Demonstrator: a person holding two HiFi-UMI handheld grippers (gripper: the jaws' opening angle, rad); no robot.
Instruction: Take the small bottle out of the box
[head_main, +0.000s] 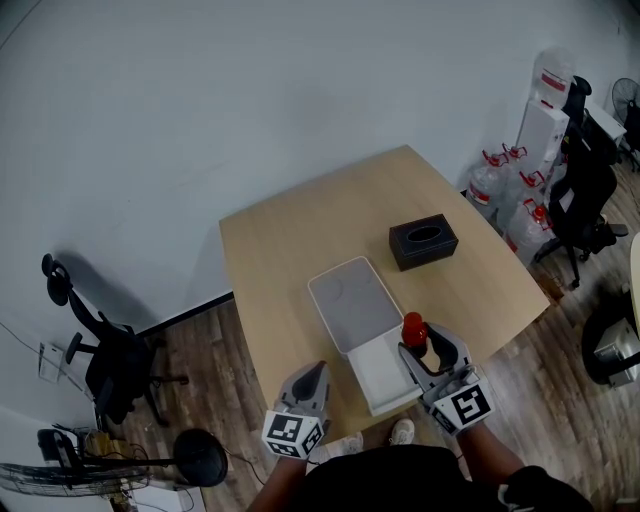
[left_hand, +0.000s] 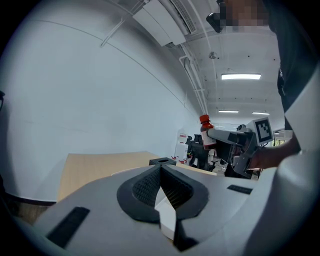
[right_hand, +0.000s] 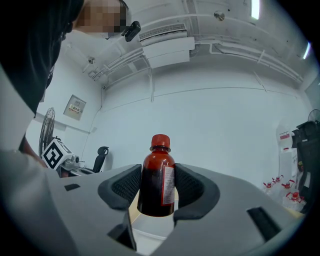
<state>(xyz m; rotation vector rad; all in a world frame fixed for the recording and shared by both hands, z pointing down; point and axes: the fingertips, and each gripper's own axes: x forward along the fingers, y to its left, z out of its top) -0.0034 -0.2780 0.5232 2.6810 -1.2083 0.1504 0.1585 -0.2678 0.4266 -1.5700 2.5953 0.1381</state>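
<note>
The right gripper (right_hand: 157, 189) has its jaws closed on the small bottle (right_hand: 158, 176), a dark brown one with a red cap and a white label. The ribbed pads press on its two sides and it stands upright between them. Seen from above, the small bottle (head_main: 414, 329) hangs in the right gripper (head_main: 417, 349) over the right edge of the box (head_main: 381, 378), clear of it and not touching it. The box lies open on the near part of the table (head_main: 283, 251) in two halves: a grey-lined half farther off and a plain white half nearer the person.

The left gripper (head_main: 317, 374) is to the left of the box, near the table's near edge. In its own view the left gripper (left_hand: 161, 173) has its jaws shut together, pad against pad, with nothing between them. Across from it, the small bottle (left_hand: 205, 131) shows up in the other gripper.

Farther along the table, to the right, sits a black tissue box (head_main: 423, 243), well apart from the white box. On the floor by the wall at the far right stand several water jugs (head_main: 492, 180), and an office chair (head_main: 105, 360) stands at the left.
</note>
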